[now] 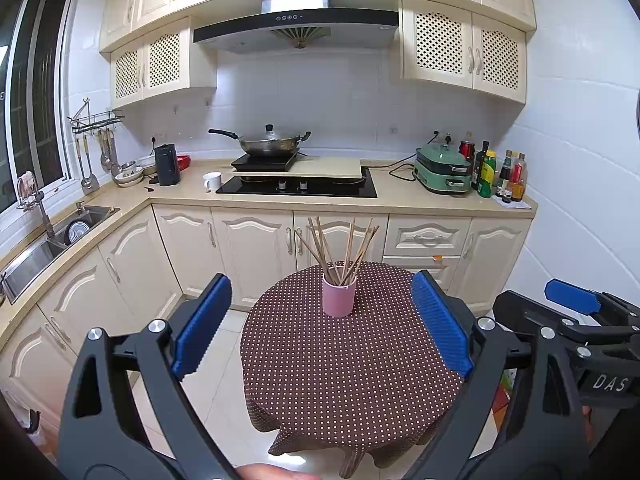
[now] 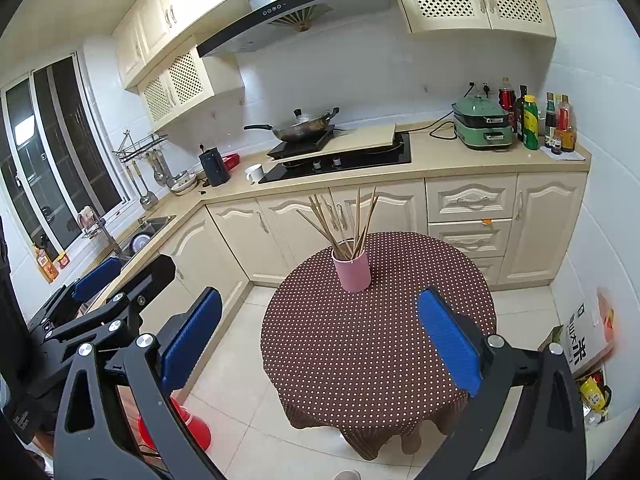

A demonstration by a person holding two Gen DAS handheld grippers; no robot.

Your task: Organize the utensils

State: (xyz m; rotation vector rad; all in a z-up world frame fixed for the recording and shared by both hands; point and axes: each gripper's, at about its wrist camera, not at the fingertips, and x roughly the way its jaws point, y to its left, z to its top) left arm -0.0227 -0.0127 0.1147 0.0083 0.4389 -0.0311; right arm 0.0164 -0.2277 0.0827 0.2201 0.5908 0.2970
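Observation:
A pink cup (image 1: 339, 294) (image 2: 353, 269) stands upright on the far half of a round table (image 1: 352, 360) (image 2: 360, 352) covered with a brown polka-dot cloth. Several wooden chopsticks (image 1: 340, 246) (image 2: 344, 222) stick up out of the cup and fan outward. My left gripper (image 1: 322, 312) is open, held above the table's near edge, with nothing between its blue pads. My right gripper (image 2: 320, 332) is open too, beside the left one and short of the cup, also empty. Each gripper shows at the edge of the other's view.
An L-shaped kitchen counter (image 1: 400, 198) runs behind the table, with a hob, a wok (image 1: 270, 142), a white mug (image 1: 212, 181), a kettle (image 1: 167, 165), a green cooker and bottles. A sink (image 1: 60, 236) is at left. A red bucket (image 2: 188, 428) and a box (image 2: 588, 332) sit on the floor.

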